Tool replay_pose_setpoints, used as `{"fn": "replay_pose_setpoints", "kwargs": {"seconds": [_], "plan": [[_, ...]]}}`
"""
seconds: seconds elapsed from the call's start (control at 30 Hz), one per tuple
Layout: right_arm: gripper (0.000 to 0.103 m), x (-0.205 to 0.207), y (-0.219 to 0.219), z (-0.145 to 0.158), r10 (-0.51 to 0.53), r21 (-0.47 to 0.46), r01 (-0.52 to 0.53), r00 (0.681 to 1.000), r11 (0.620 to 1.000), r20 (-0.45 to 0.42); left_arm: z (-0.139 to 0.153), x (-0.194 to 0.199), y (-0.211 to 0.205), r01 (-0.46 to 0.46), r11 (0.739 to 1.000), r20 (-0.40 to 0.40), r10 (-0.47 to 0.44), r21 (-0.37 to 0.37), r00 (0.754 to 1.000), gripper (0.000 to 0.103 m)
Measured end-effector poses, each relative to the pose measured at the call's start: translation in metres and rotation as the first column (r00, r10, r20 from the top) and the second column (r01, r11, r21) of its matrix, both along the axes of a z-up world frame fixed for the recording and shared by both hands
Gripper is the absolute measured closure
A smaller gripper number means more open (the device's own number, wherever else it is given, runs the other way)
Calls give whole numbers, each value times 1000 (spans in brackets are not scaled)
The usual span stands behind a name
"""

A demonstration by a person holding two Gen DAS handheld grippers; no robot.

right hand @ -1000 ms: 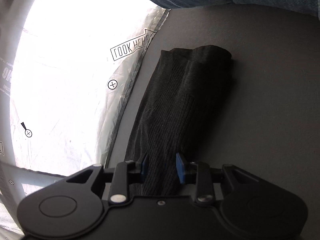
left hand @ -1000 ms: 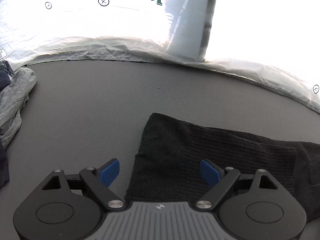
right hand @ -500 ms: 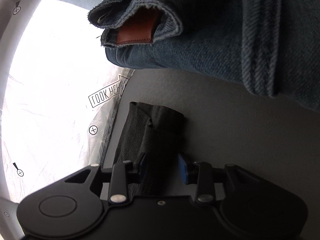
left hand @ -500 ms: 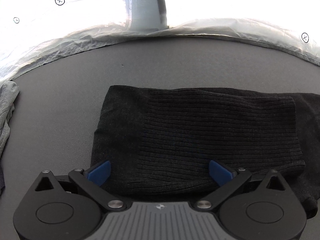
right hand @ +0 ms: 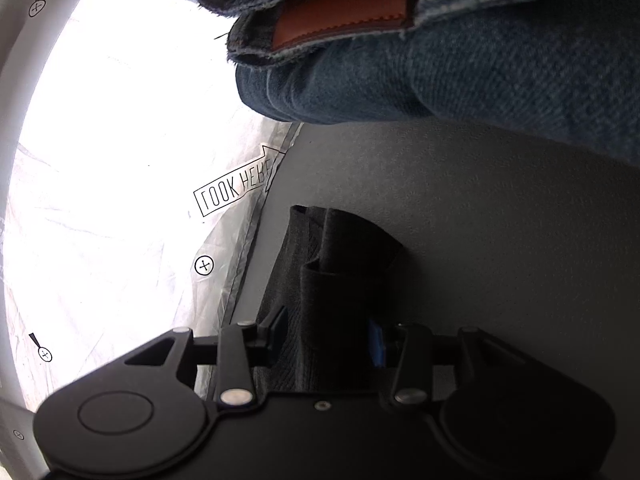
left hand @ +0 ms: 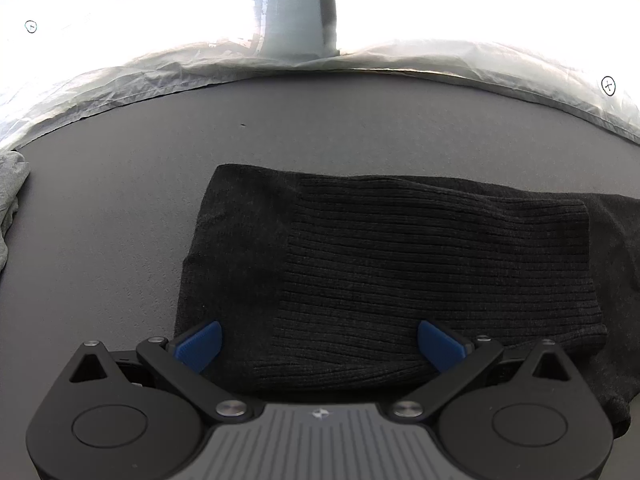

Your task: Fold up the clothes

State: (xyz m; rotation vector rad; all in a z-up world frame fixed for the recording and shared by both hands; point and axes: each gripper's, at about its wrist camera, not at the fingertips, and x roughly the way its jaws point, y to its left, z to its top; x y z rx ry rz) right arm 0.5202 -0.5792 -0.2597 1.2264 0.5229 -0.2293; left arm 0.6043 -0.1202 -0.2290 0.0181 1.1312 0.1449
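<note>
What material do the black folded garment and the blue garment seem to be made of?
The black folded garment looks like a soft, matte ribbed knit: fine parallel ribs cross its upper layer. The blue garment looks like denim: a diagonal twill weave, frayed edges and a brown patch, possibly leather.

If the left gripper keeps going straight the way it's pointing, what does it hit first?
Most likely the folded black knit garment. The left gripper points steeply down with its jaws wide apart above the cloth, which lies on the grey table. Depth is hard to judge.

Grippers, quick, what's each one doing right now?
Left gripper: jaws wide open over the black knit garment, gripping nothing.
Right gripper: jaws have just been opening, the folded garment between them; grip cannot be told.
</note>
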Motion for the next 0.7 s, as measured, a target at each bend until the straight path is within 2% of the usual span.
{"fn": "replay_pose_setpoints", "kwargs": {"seconds": [0.03, 0.1, 0.2, 0.4, 0.53, 0.7], "plan": [[61, 4, 0, -1, 4, 4, -4, 1000, 1000, 2, 0, -1, 0, 1, 1000, 2, -1, -2, 1000, 0], [79, 8, 0, -6, 9, 30, -8, 1000, 1000, -5, -1, -1, 1, 3, 1000, 5, -3, -6, 1000, 0], [81, 9, 5, -9, -2, 57, 0, 1000, 998, 27, -1, -1, 4, 6, 1000, 4, -6, -16, 1000, 0], [83, 9, 20, 4, 21, 89, -33, 992, 996, 128, -1, 1, 6, 18, 1000, -6, -18, -26, 1000, 0], [83, 13, 44, 13, 62, 158, -95, 978, 983, 197, -2, 2, 6, 28, 999, -4, -28, -31, 1000, 0], [83, 27, 91, 18, 149, 242, -215, 953, 946, 265, -2, 1, 9, 40, 998, 2, -40, -39, 999, 0]]}}
